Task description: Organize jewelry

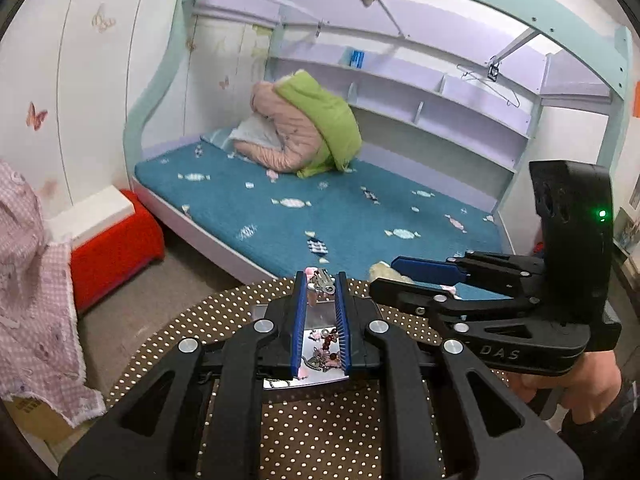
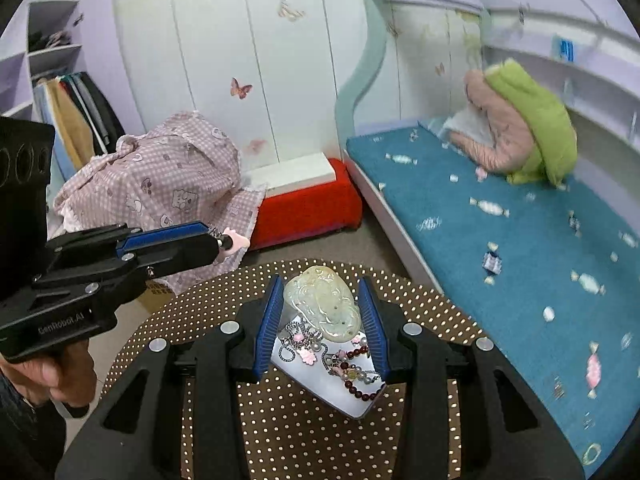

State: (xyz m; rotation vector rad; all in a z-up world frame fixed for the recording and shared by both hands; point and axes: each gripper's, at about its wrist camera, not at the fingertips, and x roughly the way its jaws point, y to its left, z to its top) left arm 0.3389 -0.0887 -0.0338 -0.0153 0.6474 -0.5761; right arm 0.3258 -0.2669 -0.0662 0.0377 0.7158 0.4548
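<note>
Right wrist: right hand-held gripper (image 2: pixel 320 280) clamping jade pendant (image 2: pixel 320 304), left hand-held gripper (image 2: pixel 226 242) clenching pink charm (image 2: pixel 236 245).

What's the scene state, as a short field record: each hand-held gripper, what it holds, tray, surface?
left hand-held gripper: shut on a small pink-and-silver charm, lifted above the tray
right hand-held gripper: shut on a pale green carved jade pendant, also above the tray
tray: white, holds tangled chains, pink flower charms and a dark red bead bracelet
surface: round brown table with white polka dots
background: bed with teal blanket
</note>
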